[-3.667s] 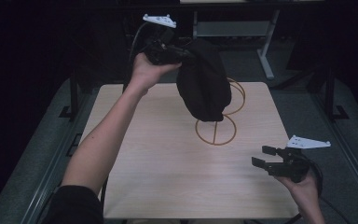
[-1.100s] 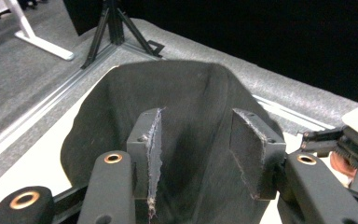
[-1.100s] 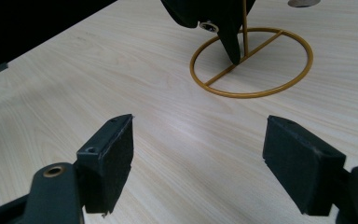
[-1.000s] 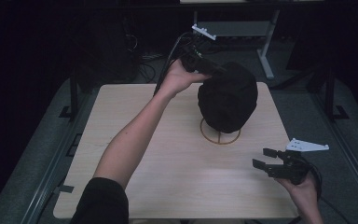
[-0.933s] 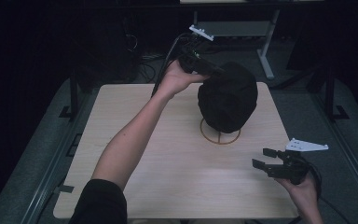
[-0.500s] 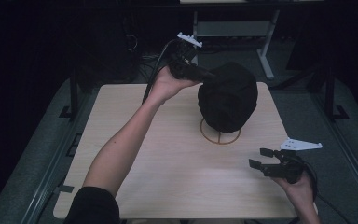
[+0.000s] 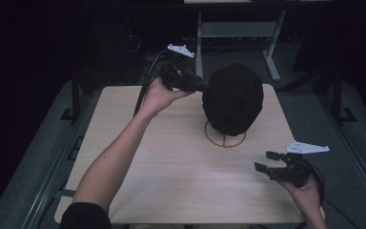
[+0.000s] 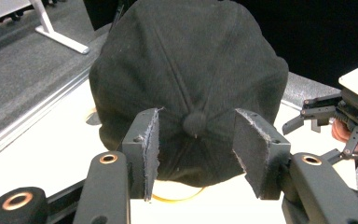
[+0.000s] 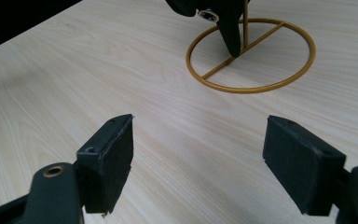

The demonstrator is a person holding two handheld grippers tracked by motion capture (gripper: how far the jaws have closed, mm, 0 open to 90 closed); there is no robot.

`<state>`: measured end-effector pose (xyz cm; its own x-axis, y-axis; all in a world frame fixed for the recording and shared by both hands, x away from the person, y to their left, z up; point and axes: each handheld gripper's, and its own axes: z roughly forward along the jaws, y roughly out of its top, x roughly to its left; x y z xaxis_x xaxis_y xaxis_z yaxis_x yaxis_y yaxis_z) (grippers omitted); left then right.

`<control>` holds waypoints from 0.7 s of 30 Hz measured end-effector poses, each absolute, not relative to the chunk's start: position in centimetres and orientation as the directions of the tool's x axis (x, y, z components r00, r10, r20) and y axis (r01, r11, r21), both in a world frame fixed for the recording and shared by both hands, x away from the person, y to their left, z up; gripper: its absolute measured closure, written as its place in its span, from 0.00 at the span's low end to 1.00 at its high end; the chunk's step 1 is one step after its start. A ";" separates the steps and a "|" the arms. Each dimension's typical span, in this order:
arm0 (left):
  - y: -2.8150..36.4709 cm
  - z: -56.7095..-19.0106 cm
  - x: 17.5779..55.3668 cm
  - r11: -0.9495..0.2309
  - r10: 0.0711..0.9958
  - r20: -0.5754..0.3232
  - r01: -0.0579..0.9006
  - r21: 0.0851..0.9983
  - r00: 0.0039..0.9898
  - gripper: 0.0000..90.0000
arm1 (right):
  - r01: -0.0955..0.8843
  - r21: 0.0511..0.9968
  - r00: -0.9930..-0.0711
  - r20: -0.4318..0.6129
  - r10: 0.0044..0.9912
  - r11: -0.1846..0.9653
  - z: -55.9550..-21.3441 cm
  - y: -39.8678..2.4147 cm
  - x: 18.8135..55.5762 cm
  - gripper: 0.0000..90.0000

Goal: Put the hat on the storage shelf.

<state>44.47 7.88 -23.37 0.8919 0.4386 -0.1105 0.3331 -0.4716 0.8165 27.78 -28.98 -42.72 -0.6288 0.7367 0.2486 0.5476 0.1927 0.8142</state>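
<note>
Holding the left gripper [image 7: 201, 86] level at the far side of the table [image 7: 171, 162], you point it at the cap [image 7: 232, 98]. Its jaws are spread, and nothing is pinched between them. In the left gripper view the cap [image 8: 186, 79] stands just beyond the pads [image 8: 151, 149], with its top button [image 8: 195, 122] in the gap between the two pads; the pads do not press on the cloth. From the high view, the tips of this gripper are at about 9 o'clock of the cap, very near to it; if they touch, I cannot tell.

The cap sits on a stand with a golden ring base [image 7: 225, 140]. It is on the far half of the table, a little to the right of the middle. The ring lies flat on the wood, and in the right gripper view the ring [image 9: 251, 86] has a bar across it and a thin post that rises from it.

Your right gripper [image 7: 269, 164] is at about 4 o'clock from the cap, well apart from it, near the right edge of the table. Its jaws are wide apart and hold nothing; between the pads [image 9: 109, 161] you see bare wood.
</note>
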 end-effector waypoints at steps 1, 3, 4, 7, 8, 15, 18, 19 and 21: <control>8.2 -23.5 44.3 -0.471 0.440 -0.109 0.332 0.817 0.891 0.56 | 0.547 0.815 -0.629 0.248 0.737 0.193 -42.7 -29.0 27.8 0.27; 8.9 -23.7 44.1 -0.463 0.444 -0.111 0.333 0.821 0.889 0.55 | 0.547 0.815 -0.627 0.246 0.739 0.193 -42.7 -29.0 27.8 0.27; 9.2 -23.8 44.0 -0.455 0.443 -0.119 0.337 0.824 0.889 0.54 | 0.548 0.814 -0.626 0.247 0.740 0.192 -42.8 -29.0 27.8 0.27; 10.1 -24.2 43.7 -0.444 0.454 -0.121 0.342 0.828 0.883 0.52 | 0.555 0.809 -0.620 0.248 0.744 0.193 -42.8 -29.0 27.8 0.26; 10.3 -24.3 43.6 -0.443 0.459 -0.119 0.343 0.829 0.881 0.52 | 0.552 0.811 -0.622 0.244 0.744 0.195 -42.8 -28.9 27.9 0.26; 12.0 -25.0 42.6 -0.444 0.481 -0.106 0.346 0.827 0.870 0.48 | 0.566 0.799 -0.611 0.242 0.754 0.202 -42.9 -28.6 28.0 0.25; 12.7 -25.4 42.3 -0.439 0.491 -0.111 0.355 0.825 0.864 0.46 | 0.571 0.795 -0.610 0.245 0.753 0.204 -43.0 -28.5 28.0 0.25; 13.0 -25.6 42.1 -0.437 0.494 -0.113 0.358 0.825 0.862 0.46 | 0.571 0.795 -0.611 0.244 0.753 0.206 -43.0 -28.4 28.0 0.24; 13.5 -25.8 41.8 -0.430 0.499 -0.117 0.362 0.827 0.859 0.45 | 0.573 0.793 -0.610 0.245 0.754 0.206 -43.0 -28.3 28.0 0.24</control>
<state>41.77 13.45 -25.84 0.8590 0.4986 -0.1166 0.3619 -0.4301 0.8270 27.95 -28.34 -43.01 -0.6097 0.7539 0.2446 0.5728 0.2058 0.7935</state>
